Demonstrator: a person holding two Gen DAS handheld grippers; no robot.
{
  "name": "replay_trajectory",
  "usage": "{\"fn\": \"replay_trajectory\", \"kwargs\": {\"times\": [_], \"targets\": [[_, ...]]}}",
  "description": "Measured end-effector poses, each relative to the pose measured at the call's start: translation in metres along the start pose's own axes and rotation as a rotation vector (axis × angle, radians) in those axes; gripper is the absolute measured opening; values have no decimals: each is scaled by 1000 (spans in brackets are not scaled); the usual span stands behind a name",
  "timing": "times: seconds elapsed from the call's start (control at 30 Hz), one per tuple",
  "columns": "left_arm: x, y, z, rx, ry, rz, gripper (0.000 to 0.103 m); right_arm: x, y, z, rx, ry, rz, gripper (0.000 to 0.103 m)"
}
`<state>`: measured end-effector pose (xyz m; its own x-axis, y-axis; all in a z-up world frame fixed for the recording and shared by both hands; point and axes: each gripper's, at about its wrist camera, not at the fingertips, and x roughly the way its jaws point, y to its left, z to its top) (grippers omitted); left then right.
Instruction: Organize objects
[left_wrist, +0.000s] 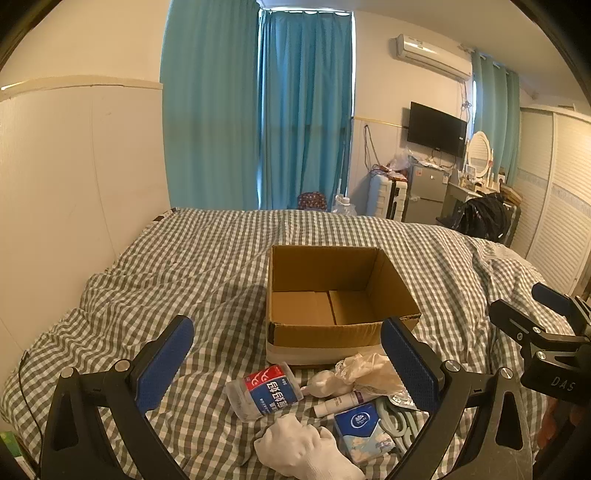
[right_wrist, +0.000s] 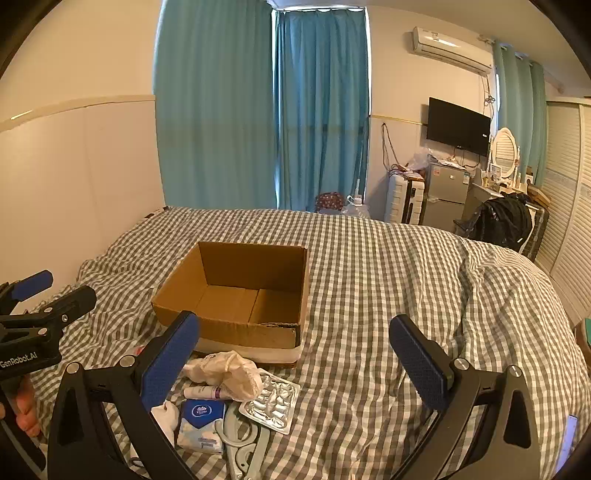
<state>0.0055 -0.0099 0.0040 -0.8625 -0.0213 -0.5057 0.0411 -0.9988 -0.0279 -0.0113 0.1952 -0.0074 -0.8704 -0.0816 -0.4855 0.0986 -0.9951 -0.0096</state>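
Clutter lies heaped on the checked bedcover (left_wrist: 184, 266) just in front of an open cardboard box (left_wrist: 332, 291) — a clear bottle with a red-and-blue label (left_wrist: 264, 391) on its side, a white sock (left_wrist: 303, 446), a blue tissue pack (left_wrist: 364, 430), a small white tube (left_wrist: 340, 402), a crumpled cream cloth (left_wrist: 369, 369), a foil blister pack (right_wrist: 271, 400) and pale green plastic hangers (right_wrist: 240, 443). Nothing shows inside the box, only its bottom flaps. The left gripper (left_wrist: 288, 365) hangs above the pile with its blue-padded fingers spread wide and nothing between them; the bottle and tissue pack sit in the gap below. The right gripper (right_wrist: 295, 354) is likewise spread and empty — it hovers to the right of the pile, over bare cover, its left finger overlapping the heap's edge. Teal curtains (right_wrist: 258, 110) hang behind the bed.
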Motion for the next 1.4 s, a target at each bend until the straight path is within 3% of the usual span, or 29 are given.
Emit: {"fn": "replay_trajectory", "kwargs": {"times": [0.93, 1.4], "targets": [[-8, -4, 0, 21, -21, -17, 103, -11, 7, 0, -20, -6, 32, 103], [-14, 5, -2, 2, -13, 32, 103, -19, 8, 5, -23, -23, 33, 103]]}}
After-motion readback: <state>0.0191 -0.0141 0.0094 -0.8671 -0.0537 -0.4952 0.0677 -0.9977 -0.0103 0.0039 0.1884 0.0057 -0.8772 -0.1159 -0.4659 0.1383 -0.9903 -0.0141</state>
